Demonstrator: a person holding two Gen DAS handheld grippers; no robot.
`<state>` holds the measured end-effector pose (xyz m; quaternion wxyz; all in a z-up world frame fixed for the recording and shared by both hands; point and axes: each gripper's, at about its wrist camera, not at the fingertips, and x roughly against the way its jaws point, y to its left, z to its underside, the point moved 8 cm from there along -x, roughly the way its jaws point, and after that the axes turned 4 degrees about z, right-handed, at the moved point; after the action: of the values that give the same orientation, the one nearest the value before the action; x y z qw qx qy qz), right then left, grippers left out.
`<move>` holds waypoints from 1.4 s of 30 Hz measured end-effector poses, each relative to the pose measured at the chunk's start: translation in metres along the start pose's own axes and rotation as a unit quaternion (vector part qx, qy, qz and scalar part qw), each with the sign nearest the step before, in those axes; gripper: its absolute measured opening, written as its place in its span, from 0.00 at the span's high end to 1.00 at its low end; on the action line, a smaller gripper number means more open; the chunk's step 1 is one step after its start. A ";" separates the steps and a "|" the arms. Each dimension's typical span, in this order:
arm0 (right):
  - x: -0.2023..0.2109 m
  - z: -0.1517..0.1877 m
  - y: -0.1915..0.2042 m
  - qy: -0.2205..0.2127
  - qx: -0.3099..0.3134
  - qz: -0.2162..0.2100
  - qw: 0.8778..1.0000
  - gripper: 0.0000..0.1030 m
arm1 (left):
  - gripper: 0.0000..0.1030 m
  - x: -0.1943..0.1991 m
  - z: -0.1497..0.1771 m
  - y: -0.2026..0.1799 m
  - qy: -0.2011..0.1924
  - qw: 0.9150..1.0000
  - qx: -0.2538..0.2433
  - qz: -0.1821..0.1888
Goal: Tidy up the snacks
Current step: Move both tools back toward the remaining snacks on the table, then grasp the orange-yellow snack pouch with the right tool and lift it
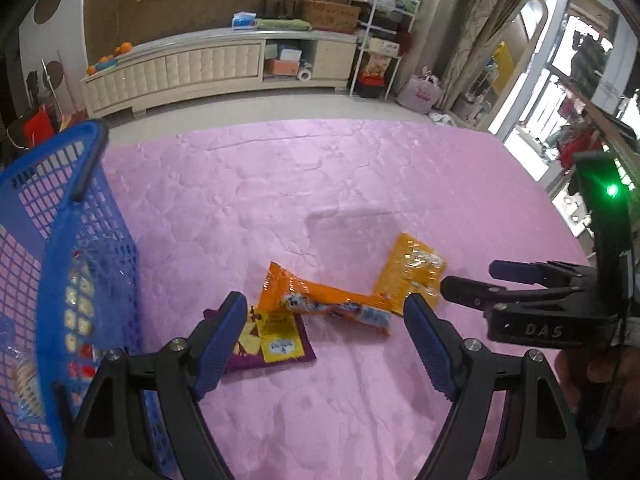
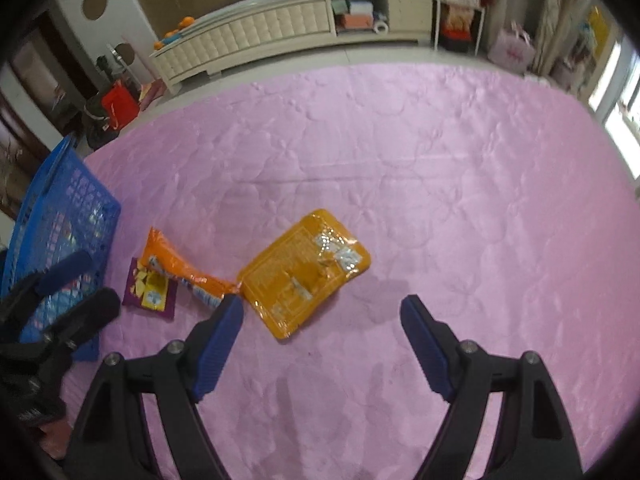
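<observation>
Presently: your left gripper and right gripper, both spread wide, nothing held. Loose on the pink quilt: purple packet, orange bag, yellow pack. Blue basket left (some snacks inside). Straddle one packet squarely before closing.

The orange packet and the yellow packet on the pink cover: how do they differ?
The orange packet is long and narrow; the yellow packet is broad, flat and rounded at the corners. The orange packet overlaps a small purple packet and lies nearer the blue basket; the yellow packet lies farther from the basket. Both are shiny, lie on the cover, and are not gripped.
</observation>
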<state>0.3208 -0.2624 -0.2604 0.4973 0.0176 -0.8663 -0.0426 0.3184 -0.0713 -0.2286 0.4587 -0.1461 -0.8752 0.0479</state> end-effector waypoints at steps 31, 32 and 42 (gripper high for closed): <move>-0.051 -0.014 0.027 0.100 0.041 0.086 0.990 0.40 | 0.24 -0.004 0.017 0.013 0.031 0.999 0.006 -0.019; -0.050 -0.013 0.027 0.096 0.051 0.083 0.991 0.42 | 0.24 -0.003 0.018 0.013 0.031 0.999 0.008 -0.016; -0.020 0.033 0.017 0.055 0.112 0.041 0.991 0.88 | 0.24 -0.005 0.019 0.010 0.033 0.999 0.019 -0.013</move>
<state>0.3025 -0.2420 -0.2929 0.5405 0.0398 -0.8369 0.0767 0.3076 -0.0620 -0.2463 0.4910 -0.1278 -0.8601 0.0533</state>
